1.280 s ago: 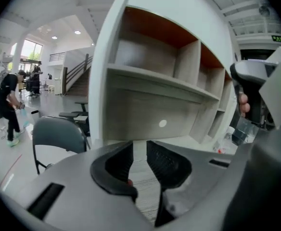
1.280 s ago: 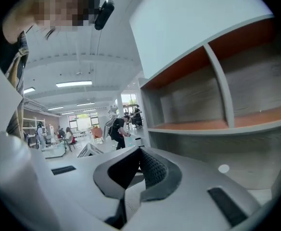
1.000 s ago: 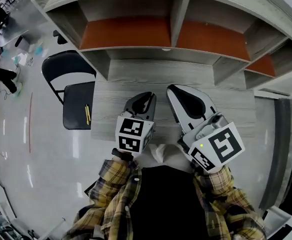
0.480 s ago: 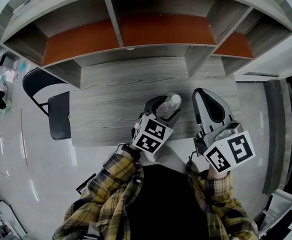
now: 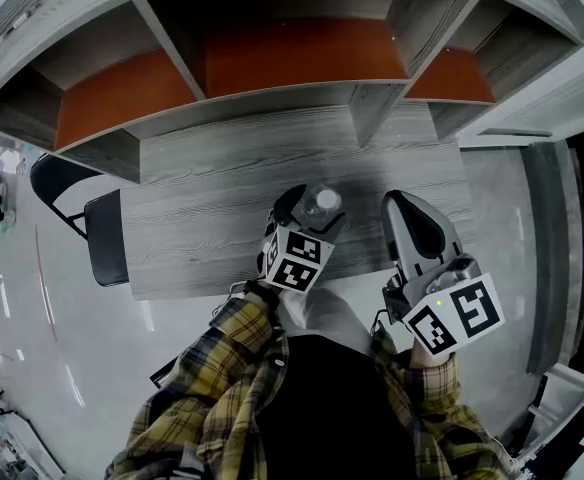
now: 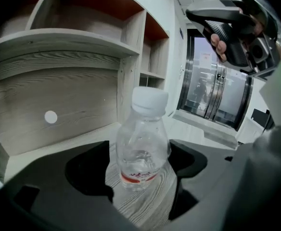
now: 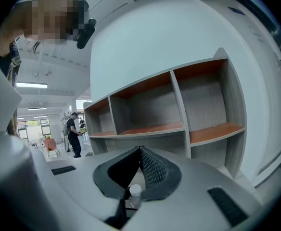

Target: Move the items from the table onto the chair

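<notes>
A clear plastic water bottle (image 5: 322,204) with a white cap stands upright on the grey wood-grain table (image 5: 202,228). My left gripper (image 5: 310,212) reaches around it. In the left gripper view the bottle (image 6: 141,146) sits between the dark jaws, which are opening, with a gap on each side. My left gripper (image 6: 140,165) is open. My right gripper (image 5: 400,208) hovers to the bottle's right, jaws closed together and empty. In the right gripper view its tips (image 7: 140,152) meet, and the bottle's cap (image 7: 135,190) shows below them. The black folding chair (image 5: 104,238) stands off the table's left end.
A grey shelf unit with orange back panels (image 5: 272,63) runs along the table's far edge. Shiny floor lies left of the chair. Glass doors (image 6: 212,95) stand to the right. A person (image 7: 74,134) stands far off at the left.
The view has swung right, so the chair slid to the left edge. My left gripper came up around the bottle and its jaws have spread wider. The right gripper stayed shut.
</notes>
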The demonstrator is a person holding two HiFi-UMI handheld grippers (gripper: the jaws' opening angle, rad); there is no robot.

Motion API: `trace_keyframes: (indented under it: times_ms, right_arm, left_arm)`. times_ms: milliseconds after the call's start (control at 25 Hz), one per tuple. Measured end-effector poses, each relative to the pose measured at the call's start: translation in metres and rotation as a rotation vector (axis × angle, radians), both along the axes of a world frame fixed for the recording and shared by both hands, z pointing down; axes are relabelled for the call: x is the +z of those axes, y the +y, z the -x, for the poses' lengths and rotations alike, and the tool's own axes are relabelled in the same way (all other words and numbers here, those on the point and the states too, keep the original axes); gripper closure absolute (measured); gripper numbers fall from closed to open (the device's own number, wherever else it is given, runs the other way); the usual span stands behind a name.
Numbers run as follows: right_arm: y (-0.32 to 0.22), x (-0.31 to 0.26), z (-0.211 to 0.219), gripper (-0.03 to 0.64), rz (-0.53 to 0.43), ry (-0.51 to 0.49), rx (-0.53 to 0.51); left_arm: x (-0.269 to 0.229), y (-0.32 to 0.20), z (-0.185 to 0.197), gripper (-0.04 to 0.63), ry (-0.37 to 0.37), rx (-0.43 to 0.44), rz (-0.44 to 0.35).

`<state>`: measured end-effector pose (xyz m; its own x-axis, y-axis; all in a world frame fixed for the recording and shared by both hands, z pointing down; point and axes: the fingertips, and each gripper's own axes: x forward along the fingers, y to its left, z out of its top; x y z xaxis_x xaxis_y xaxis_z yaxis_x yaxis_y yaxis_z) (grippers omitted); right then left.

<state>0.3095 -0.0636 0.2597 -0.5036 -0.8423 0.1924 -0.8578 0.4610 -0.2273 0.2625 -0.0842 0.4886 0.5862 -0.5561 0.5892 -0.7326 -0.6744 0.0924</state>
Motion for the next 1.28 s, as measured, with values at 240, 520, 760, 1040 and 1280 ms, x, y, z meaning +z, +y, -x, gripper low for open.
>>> trace_keyframes:
  times_ms: [240, 520, 760, 1040, 1280]
  right_arm:
    - [-0.002, 0.009, 0.001, 0.6, 0.02, -0.003, -0.008]
    - [-0.007, 0.014, 0.003, 0.6, 0.026, -0.007, -0.027]
    - [-0.015, 0.015, 0.018, 0.6, 0.025, -0.005, -0.086]
    - [-0.016, 0.024, 0.086, 0.6, 0.025, 0.025, -0.281]
    - [-0.006, 0.03, 0.188, 0.6, 0.02, 0.04, -0.516]
  left_arm:
    - [0.024, 0.001, -0.001, 0.235, -0.057, 0.0, 0.038]
    - [0.026, 0.001, 0.0, 0.293, -0.06, 0.0, 0.036]
    - [0.021, -0.002, 0.022, 0.304, -0.016, -0.085, 0.056]
    - [-0.003, 0.002, 0.089, 0.304, 0.045, -0.283, 0.02]
    - [-0.028, 0.021, 0.184, 0.305, 0.061, -0.502, -0.024]
